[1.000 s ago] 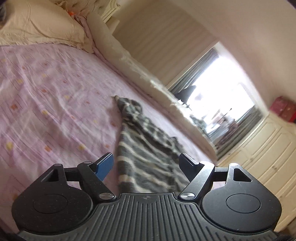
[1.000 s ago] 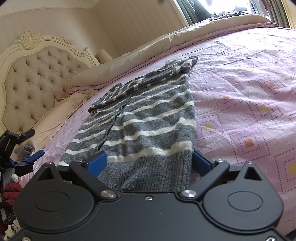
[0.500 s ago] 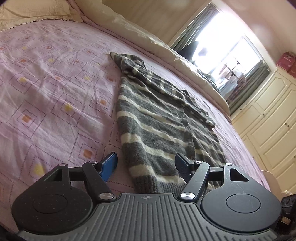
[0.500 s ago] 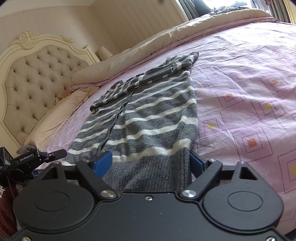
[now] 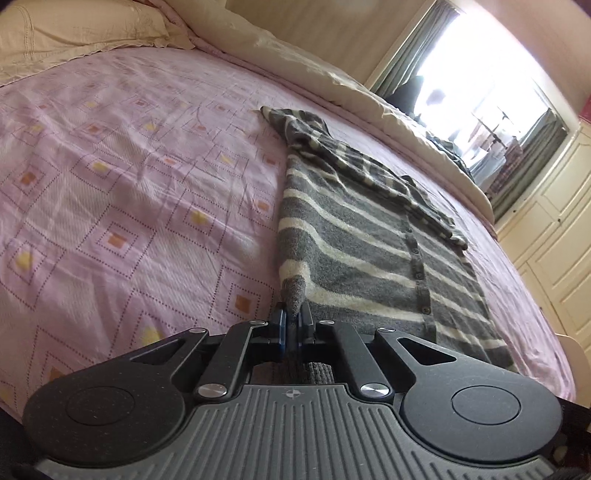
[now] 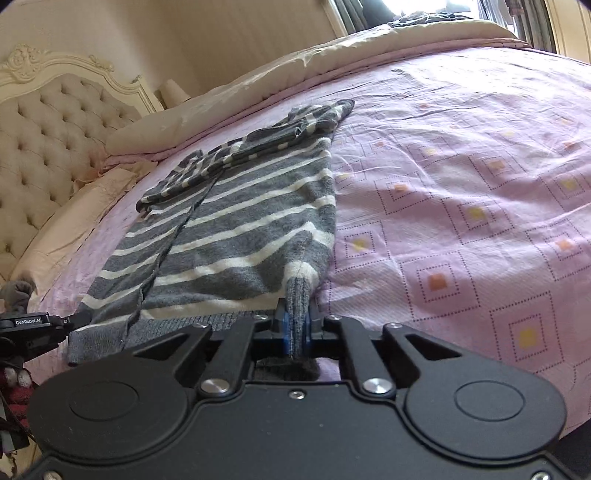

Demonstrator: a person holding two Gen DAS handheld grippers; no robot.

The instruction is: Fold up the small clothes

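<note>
A grey cardigan with white stripes lies flat on the pink patterned bedsheet, sleeves folded across its far end. My left gripper is shut on the left corner of its ribbed hem. In the right wrist view the same cardigan stretches away from me, and my right gripper is shut on the right corner of the hem. The left gripper shows at the left edge of that view, at the other hem corner.
A rolled beige duvet runs along the far side of the bed. Pillows and a tufted headboard are at the head end. A window and cream wardrobe doors stand beyond the bed.
Both grippers were open over the hem a second ago. Both have come down and closed on the hem corners, bunching the knit between the pads.
</note>
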